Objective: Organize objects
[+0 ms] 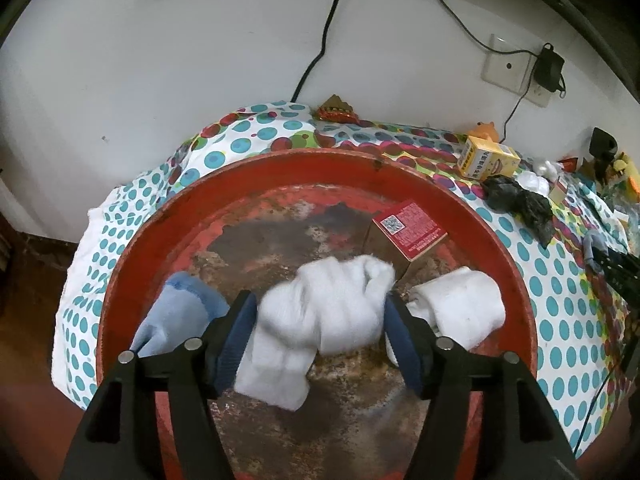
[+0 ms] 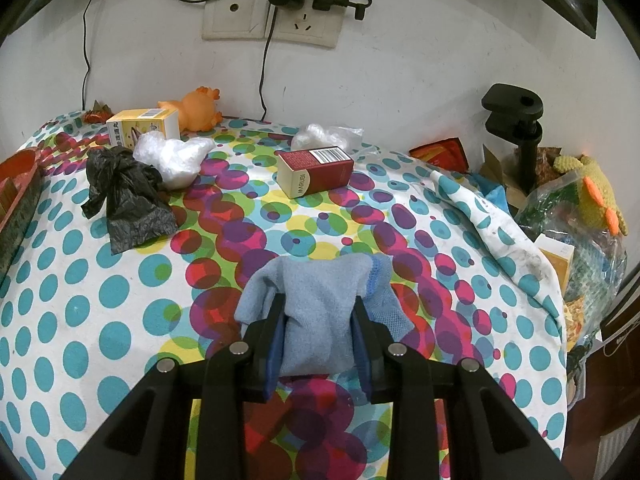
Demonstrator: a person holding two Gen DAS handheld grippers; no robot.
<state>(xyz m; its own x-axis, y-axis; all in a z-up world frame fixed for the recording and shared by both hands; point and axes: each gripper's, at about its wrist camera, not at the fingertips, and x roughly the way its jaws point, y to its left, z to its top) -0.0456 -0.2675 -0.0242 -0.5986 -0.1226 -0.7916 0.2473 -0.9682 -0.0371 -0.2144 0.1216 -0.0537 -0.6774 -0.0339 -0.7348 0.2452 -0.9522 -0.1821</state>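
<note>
My left gripper (image 1: 320, 312) is shut on a rolled white sock (image 1: 324, 316) and holds it over the round red tray (image 1: 288, 164). In the tray lie a second white sock (image 1: 460, 304) on the right, a light blue sock (image 1: 176, 316) on the left and a small red box (image 1: 410, 228) at the back. My right gripper (image 2: 319, 322) is shut on a light blue sock (image 2: 320, 308) just above the polka-dot tablecloth (image 2: 80, 300).
On the cloth lie a black plastic bag (image 2: 124, 200), a white plastic bag (image 2: 176, 156), a dark red box (image 2: 316, 170), a yellow box (image 2: 142, 124) and an orange toy (image 2: 198, 108). The tray's edge (image 2: 18, 184) is at the left. Clutter and a black clamp (image 2: 516, 128) stand at the right. Cables hang on the wall.
</note>
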